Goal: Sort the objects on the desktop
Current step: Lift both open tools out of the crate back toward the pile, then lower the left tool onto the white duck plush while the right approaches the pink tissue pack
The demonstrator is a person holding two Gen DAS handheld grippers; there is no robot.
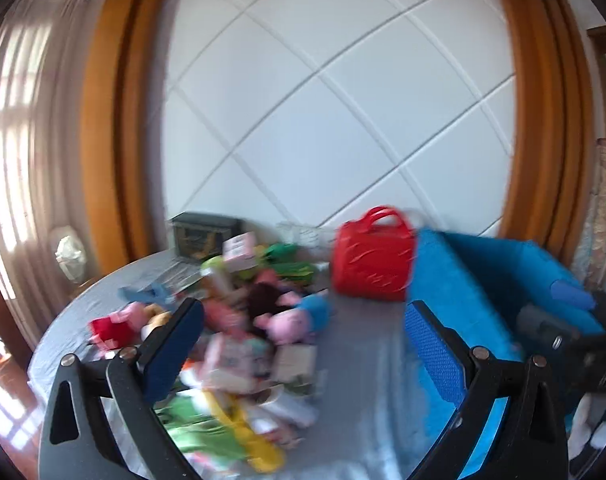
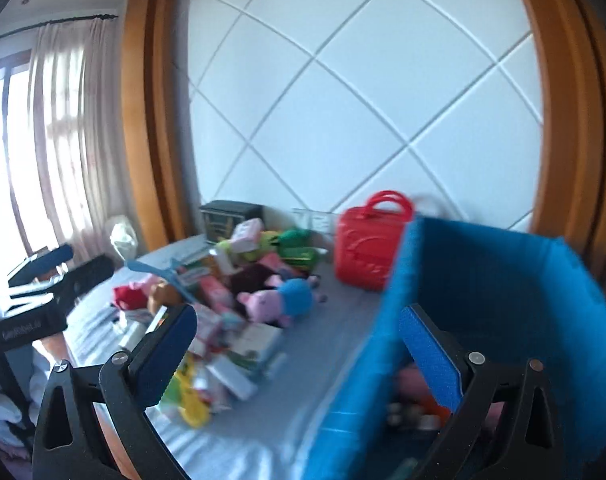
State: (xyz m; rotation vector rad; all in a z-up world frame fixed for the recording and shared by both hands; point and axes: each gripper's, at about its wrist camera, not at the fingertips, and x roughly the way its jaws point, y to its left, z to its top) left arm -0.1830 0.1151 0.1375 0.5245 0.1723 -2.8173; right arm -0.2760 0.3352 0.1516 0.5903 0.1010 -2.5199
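A blurred pile of toys [image 1: 239, 344] lies on the grey-clothed round table [image 1: 367, 364]. In it are a pink pig plush in blue [image 1: 295, 320] [image 2: 279, 300], green plush and small boxes. My left gripper [image 1: 303, 340] hovers over the pile, open, nothing between its fingers. A blue fabric bin [image 1: 483, 264] [image 2: 503, 280] stands at the right, with some toys [image 2: 415, 396] inside. My right gripper [image 2: 299, 340] is open and holds nothing; its right finger [image 2: 431, 360] is over the bin's near wall. Each gripper shows at the edge of the other's view [image 1: 559, 308] [image 2: 79, 262].
A red toy case [image 1: 373, 260] [image 2: 367, 248] with handles stands upright behind the bin's left corner. A dark box [image 1: 205, 236] [image 2: 231, 216] sits at the table's back edge by the white panelled wall. Curtains and a window are at the left.
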